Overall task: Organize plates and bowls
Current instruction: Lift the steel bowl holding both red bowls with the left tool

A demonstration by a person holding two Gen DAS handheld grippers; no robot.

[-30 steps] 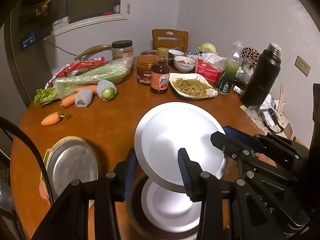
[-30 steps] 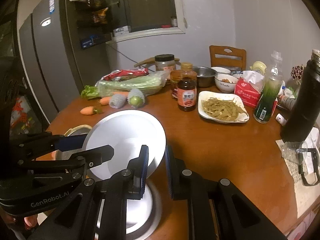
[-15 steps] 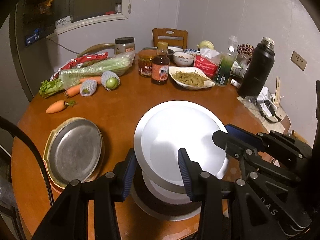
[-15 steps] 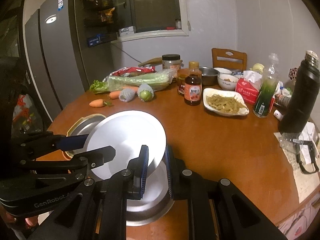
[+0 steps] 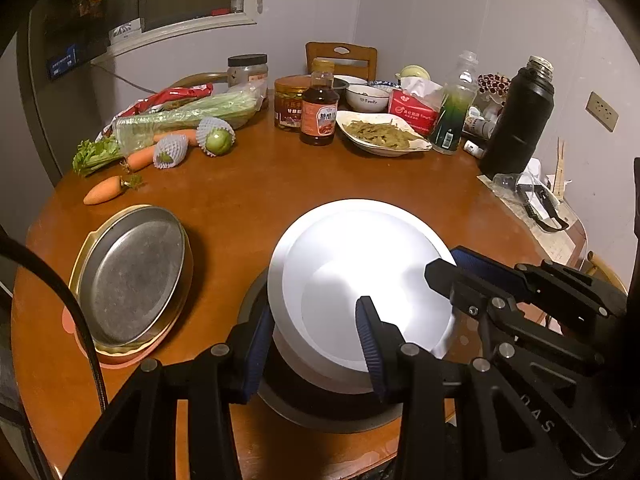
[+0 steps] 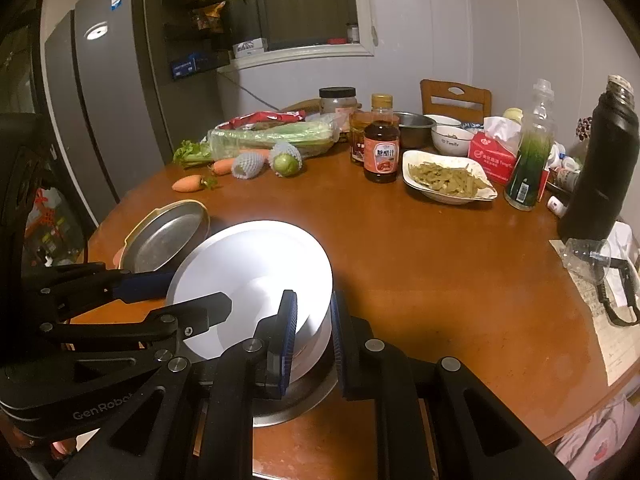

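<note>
A white deep plate (image 5: 360, 280) (image 6: 256, 264) hangs tilted just above a grey metal bowl (image 5: 320, 412) (image 6: 296, 400) at the table's near edge. Its underside hides most of the bowl's inside. My left gripper (image 5: 316, 344) (image 6: 188, 294) is shut on the plate's near-left rim, one finger under it and one on top. My right gripper (image 6: 314, 332) (image 5: 460, 272) is shut on the opposite rim, its blue pads pinching the plate's edge. A round steel plate (image 5: 132, 276) (image 6: 168, 236) lies on a yellow-rimmed dish to the left.
Carrots (image 5: 104, 192), netted fruit (image 5: 216, 138) and bagged celery (image 5: 188, 116) lie at the far left. A sauce bottle (image 5: 318, 108), jars, a dish of food (image 5: 384, 136), a tissue box, a green bottle and a black flask (image 5: 520, 120) crowd the back right. Bare wood (image 5: 256, 196) lies between.
Both grippers have come down and back with the white plate. It now sits much closer over the grey metal bowl, and the steel plate at the left shows fully.
</note>
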